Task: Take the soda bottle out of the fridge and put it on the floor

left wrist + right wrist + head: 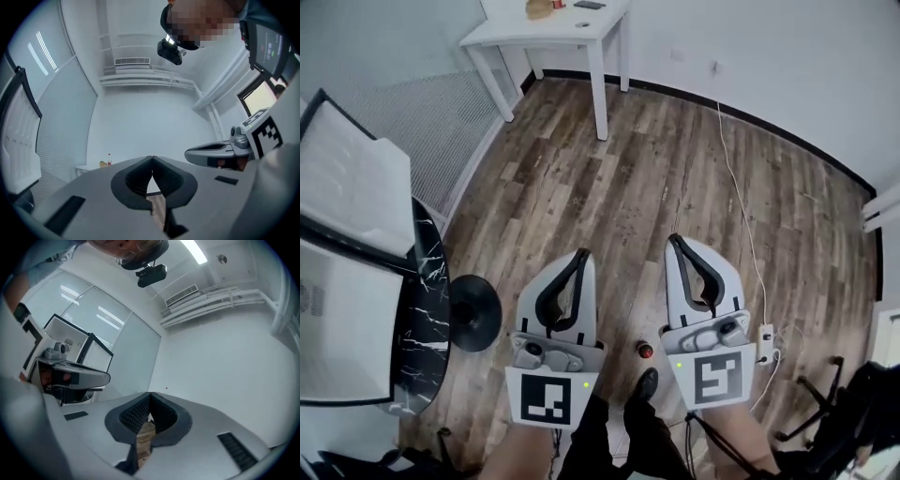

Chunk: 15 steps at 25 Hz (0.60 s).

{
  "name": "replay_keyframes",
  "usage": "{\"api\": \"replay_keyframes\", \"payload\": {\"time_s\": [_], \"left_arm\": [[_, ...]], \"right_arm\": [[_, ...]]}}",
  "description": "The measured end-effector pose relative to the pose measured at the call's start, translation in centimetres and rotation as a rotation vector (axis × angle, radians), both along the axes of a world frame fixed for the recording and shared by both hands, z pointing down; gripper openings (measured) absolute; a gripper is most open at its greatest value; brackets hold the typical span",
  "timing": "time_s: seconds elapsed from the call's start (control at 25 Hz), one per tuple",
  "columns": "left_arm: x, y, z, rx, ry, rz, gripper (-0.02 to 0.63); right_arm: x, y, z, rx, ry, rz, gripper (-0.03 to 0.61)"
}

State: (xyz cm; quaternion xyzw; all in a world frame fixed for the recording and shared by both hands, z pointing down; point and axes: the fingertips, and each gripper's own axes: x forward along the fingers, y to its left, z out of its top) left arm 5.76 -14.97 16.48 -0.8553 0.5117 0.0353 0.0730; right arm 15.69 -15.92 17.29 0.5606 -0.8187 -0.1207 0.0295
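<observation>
Both grippers are held side by side above the wooden floor [609, 187], pointing away from me. My left gripper [581, 252] is shut with nothing between its jaws, and its tips meet in the left gripper view [151, 159]. My right gripper [675, 238] is shut and empty too [150, 394]. A small dark round thing with a red top [646, 351] stands on the floor between the grippers, close to my shoe [647, 382]; it may be the soda bottle seen from above. A white, black-framed unit [347, 187] at the left looks like the fridge.
A white table [572, 28] stands at the far wall with a small red-capped bottle [109, 160] on it. A black marble side table [427, 309] with a round base [473, 312] is at my left. A white cable [741, 187] runs to a power strip [766, 342].
</observation>
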Motion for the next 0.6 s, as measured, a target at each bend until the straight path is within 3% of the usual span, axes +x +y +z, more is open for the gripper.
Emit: {"api": "replay_keyframes", "payload": {"time_s": [0.32, 0.6], "left_arm": [[-2.5, 4.0, -12.7, 0.078, -0.021, -0.105, 0.012], [-3.1, 6.4, -17.8, 0.117, 0.013, -0.122, 0.011]], "right_arm": [[0.0, 4.5, -11.8, 0.087, -0.021, -0.003, 0.012], [0.1, 6.4, -16.3, 0.124, -0.022, -0.001, 0.012]]}}
